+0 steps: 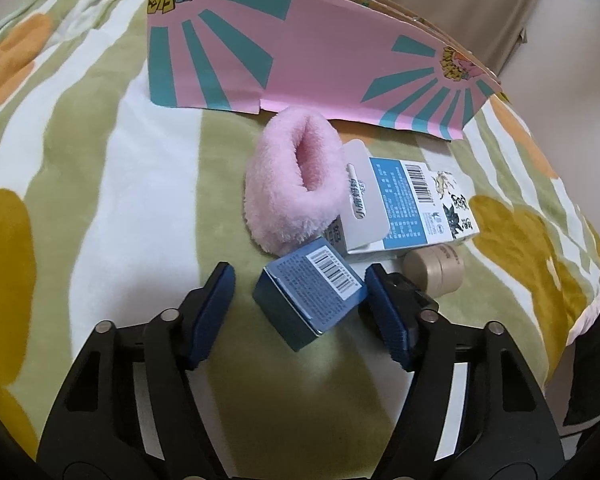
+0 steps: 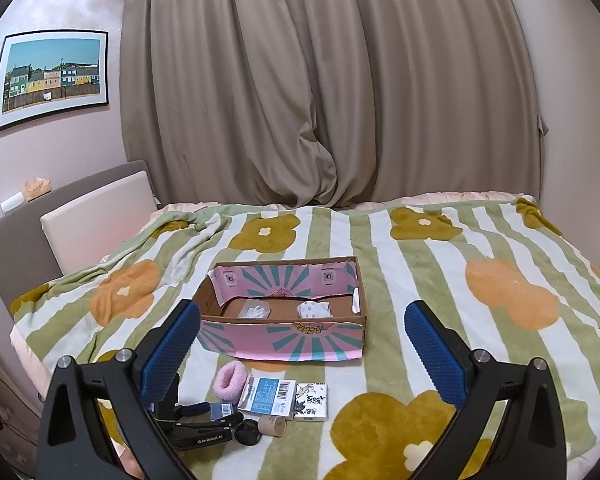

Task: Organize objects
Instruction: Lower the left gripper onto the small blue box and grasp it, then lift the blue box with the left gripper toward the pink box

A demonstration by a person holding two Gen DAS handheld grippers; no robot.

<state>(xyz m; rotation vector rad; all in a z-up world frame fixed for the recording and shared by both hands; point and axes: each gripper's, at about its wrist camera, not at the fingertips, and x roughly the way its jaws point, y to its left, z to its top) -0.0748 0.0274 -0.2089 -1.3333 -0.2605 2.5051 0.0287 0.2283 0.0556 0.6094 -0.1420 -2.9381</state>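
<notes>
The blue box (image 1: 310, 292) lies on the bed (image 1: 100, 208) between the left gripper's (image 1: 300, 312) spread fingers, right pad touching its corner, left pad apart. Its long axis runs diagonally. The right gripper (image 2: 300, 356), fingers spread and empty, hangs well back, facing the carton (image 2: 284, 344).
</notes>
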